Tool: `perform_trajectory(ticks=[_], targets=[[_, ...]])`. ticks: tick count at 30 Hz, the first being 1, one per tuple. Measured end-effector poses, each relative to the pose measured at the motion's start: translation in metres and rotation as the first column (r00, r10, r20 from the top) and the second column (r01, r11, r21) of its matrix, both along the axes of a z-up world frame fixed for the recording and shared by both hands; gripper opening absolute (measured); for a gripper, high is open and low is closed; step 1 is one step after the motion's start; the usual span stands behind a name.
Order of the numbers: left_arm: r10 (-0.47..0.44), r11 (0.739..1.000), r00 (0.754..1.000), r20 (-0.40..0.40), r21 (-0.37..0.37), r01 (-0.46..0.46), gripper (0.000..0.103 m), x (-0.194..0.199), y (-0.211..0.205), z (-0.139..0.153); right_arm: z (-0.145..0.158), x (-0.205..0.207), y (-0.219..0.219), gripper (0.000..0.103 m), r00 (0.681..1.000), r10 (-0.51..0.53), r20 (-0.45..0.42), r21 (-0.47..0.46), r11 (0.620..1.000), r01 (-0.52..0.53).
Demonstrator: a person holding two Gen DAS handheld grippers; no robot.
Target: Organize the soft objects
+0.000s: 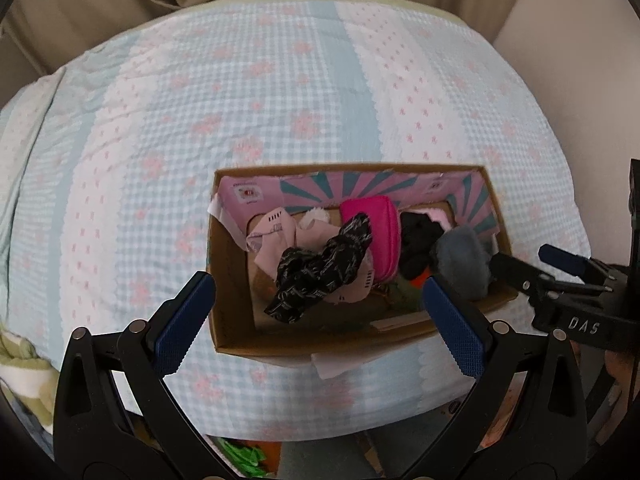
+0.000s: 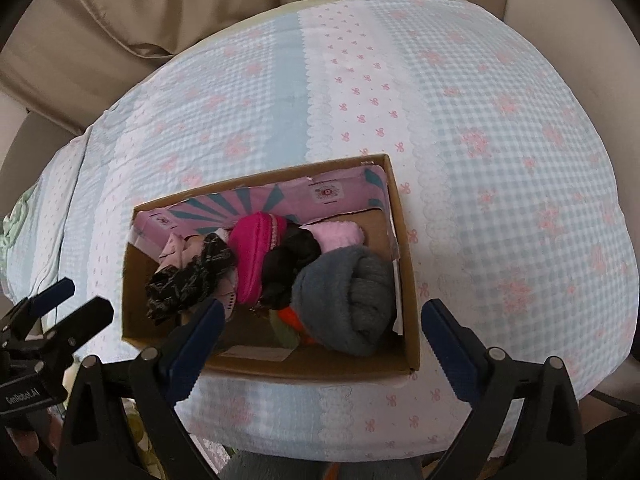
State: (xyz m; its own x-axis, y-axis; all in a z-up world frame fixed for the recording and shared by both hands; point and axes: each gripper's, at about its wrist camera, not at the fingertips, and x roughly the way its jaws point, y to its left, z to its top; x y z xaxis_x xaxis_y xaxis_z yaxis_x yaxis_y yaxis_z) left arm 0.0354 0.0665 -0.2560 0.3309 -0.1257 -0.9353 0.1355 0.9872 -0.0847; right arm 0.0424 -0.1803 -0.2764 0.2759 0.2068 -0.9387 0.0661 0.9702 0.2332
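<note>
With both the left gripper [image 1: 318, 316] and right gripper [image 2: 322, 336] spread wide and holding nothing above the brown cardboard box [image 2: 404, 264] on the checked bedspread [image 2: 500, 160], the gathering looks nearly done, its rolled grey sock [image 2: 348, 300], bright pink zip pouch [image 2: 256, 256] and black patterned cloth [image 1: 320, 268] already inside, so next likely comes tidying them.

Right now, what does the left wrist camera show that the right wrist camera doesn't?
Only the left wrist view shows green fabric below the bed's edge. Only the right wrist view shows the pink fluffy item clearly, and the whole rolled grey cloth. Both show the cardboard box on the bedspread, the magenta pouch, and both open hand-held grippers.
</note>
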Motion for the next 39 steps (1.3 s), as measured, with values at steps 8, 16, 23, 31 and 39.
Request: perform_trajectory(ticks=[8, 16, 23, 31, 39], targets=[[0.029, 1.0, 0.998, 0.063, 0.002, -0.029, 0.103, -0.004, -0.008, 0.046, 0.052, 0.002, -0.005, 0.098, 0.998, 0.033, 0.059, 0.0, 0.999, -0.033], [0.045, 0.999, 0.967, 0.25, -0.011, -0.044, 0.103, -0.008, -0.014, 0.148, 0.177, 0.001, -0.024, 0.098, 0.96, 0.06, 0.272, -0.115, 0.993, -0.03], [0.078, 0.997, 0.896, 0.438, -0.041, -0.067, 0.103, -0.017, -0.016, 0.241, 0.263, -0.013, -0.035, 0.098, 0.9, 0.046, 0.433, -0.195, 0.98, 0.044], [0.084, 0.996, 0.826, 0.557, -0.037, -0.077, 0.103, -0.041, -0.021, 0.286, 0.294, -0.028, -0.041, 0.098, 0.858, 0.027, 0.513, -0.212, 0.973, 0.096], [0.09, 0.995, 0.798, 0.596, -0.027, -0.092, 0.103, -0.058, -0.021, 0.296, 0.301, -0.031, -0.046, 0.098, 0.841, 0.019, 0.541, -0.217, 0.969, 0.118]])
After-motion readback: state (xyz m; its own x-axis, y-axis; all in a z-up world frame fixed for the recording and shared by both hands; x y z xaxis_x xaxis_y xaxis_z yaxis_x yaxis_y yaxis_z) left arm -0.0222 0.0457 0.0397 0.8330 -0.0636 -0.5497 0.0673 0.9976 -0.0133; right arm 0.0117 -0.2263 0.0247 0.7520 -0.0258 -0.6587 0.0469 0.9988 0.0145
